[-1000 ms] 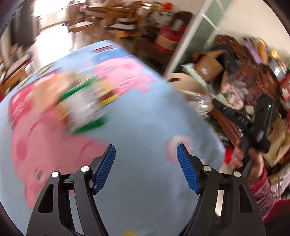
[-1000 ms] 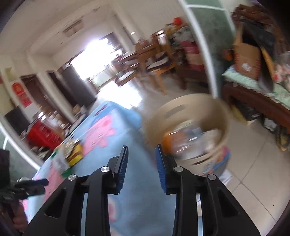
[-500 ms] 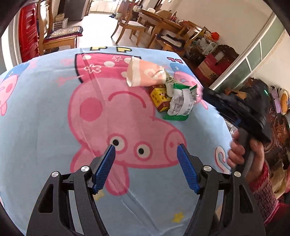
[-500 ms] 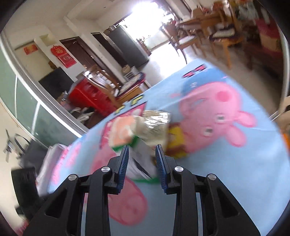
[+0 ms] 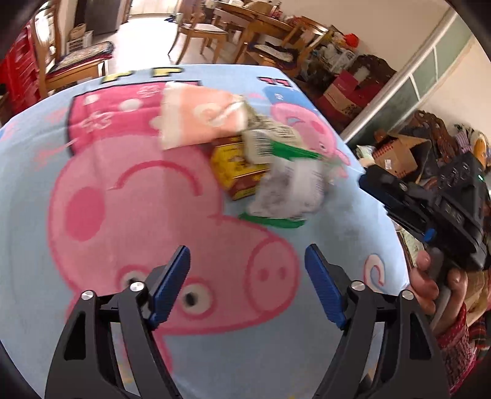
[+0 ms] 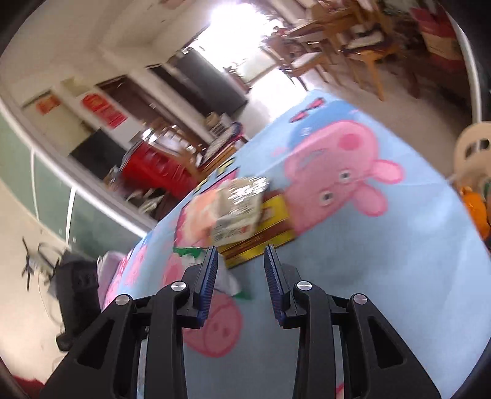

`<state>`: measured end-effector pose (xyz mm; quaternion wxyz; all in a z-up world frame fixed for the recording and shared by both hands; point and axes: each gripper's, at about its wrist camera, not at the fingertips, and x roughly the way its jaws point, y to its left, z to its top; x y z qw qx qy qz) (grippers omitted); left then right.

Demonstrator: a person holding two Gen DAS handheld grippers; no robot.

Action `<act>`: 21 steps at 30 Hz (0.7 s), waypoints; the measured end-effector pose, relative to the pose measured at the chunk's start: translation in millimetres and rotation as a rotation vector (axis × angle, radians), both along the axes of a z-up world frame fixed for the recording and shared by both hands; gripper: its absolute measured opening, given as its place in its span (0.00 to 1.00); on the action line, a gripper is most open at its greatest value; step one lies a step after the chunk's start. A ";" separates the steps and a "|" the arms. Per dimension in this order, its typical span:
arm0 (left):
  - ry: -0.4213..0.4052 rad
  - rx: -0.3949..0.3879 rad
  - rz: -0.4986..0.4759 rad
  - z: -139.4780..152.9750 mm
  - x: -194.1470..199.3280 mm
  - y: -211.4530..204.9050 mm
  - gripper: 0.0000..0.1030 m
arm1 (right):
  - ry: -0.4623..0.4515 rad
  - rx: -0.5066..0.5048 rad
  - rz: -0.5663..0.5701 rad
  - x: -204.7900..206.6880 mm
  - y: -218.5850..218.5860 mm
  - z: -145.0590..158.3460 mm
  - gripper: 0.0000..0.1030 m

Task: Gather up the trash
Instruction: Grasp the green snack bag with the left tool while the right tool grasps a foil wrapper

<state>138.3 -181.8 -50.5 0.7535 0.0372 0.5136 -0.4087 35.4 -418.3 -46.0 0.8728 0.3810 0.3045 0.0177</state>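
A small pile of trash lies on a blue Peppa Pig cloth (image 5: pixel 214 353) over a table. It holds a pink packet (image 5: pixel 199 116), a yellow and red box (image 5: pixel 236 172), a crumpled silver wrapper (image 5: pixel 264 135) and a white and green bag (image 5: pixel 288 190). My left gripper (image 5: pixel 245 282) is open and empty, short of the pile. My right gripper (image 6: pixel 241 267) is open and empty, with the yellow box (image 6: pixel 270 227) and the silver wrapper (image 6: pixel 239 211) just beyond its tips. In the left wrist view the right gripper's body shows at the right, held by a hand (image 5: pixel 429 282).
A beige basket (image 6: pixel 472 147) with trash in it stands off the table's edge at the right of the right wrist view. Wooden chairs and a table (image 5: pixel 245 27) stand on the floor beyond. Boxes and clutter (image 5: pixel 396 153) fill the right side.
The right gripper has swung from the basket to the pile and come close to it. The left gripper has moved a little nearer the pile. Both stay open.
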 end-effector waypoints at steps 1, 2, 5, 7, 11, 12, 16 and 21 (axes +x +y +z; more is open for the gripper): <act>0.000 -0.005 -0.011 1.6 -2.8 -7.8 0.76 | 0.001 0.002 -0.005 2.7 -4.6 -1.2 0.30; -0.005 -0.004 -0.014 2.5 -4.2 -12.1 0.78 | -0.001 0.004 -0.004 6.3 -6.8 -2.9 0.29; -0.072 0.035 -0.020 6.6 -11.6 -29.6 0.80 | -0.001 0.027 0.026 29.6 -8.3 -6.6 0.23; -0.134 0.065 -0.017 8.0 -14.4 -41.6 0.80 | 0.016 0.044 0.045 46.3 -11.8 -10.9 0.19; -0.138 0.098 0.005 -1.4 -5.4 -62.1 0.80 | 0.081 0.064 0.074 80.4 -4.4 -25.8 0.14; -0.126 0.103 0.010 -5.5 -3.1 -66.8 0.79 | 0.084 0.076 0.089 83.2 -0.8 -28.5 0.05; -0.079 0.130 0.030 -17.7 5.4 -70.3 0.38 | 0.028 0.105 0.077 71.2 6.7 -22.2 0.01; -0.045 0.004 0.023 3.3 -5.3 -28.9 0.32 | -0.071 0.103 -0.058 -4.1 -7.6 -10.2 0.00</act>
